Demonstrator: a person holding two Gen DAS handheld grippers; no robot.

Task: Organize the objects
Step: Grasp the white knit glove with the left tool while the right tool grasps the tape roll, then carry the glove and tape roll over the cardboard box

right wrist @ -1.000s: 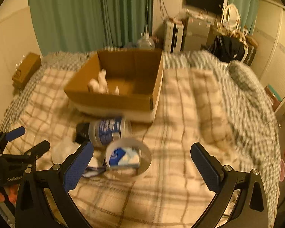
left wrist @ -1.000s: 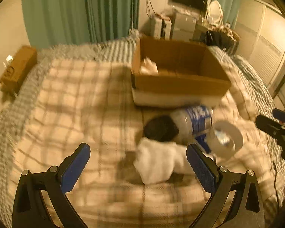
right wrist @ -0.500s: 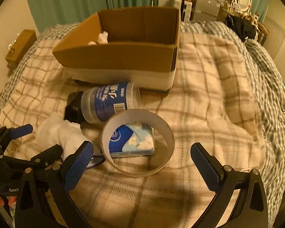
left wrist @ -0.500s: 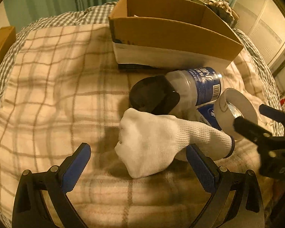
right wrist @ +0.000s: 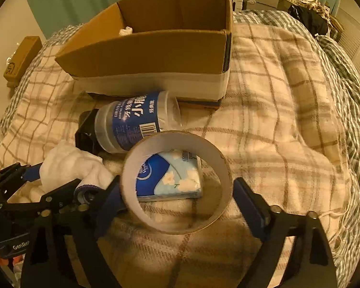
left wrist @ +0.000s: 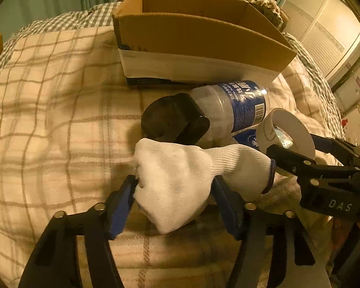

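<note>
A white glove lies crumpled on the plaid blanket. My left gripper straddles it, jaws closing, and both blue pads touch its sides. A wide tape roll stands on edge over a blue tissue pack. My right gripper is closing around the roll, a pad against each side. A clear bottle with a blue label and black cap lies just behind, in front of the open cardboard box. In the left wrist view the right gripper reaches in beside the roll.
The box holds something white in its far left corner. A plaid blanket covers the bed, with bare bedding to the right. A small brown box sits off the bed's left edge. Curtains and furniture stand behind.
Both grippers sank toward the bed and then their jaws drew in. The left pads now touch the glove and the right pads flank the tape roll.
</note>
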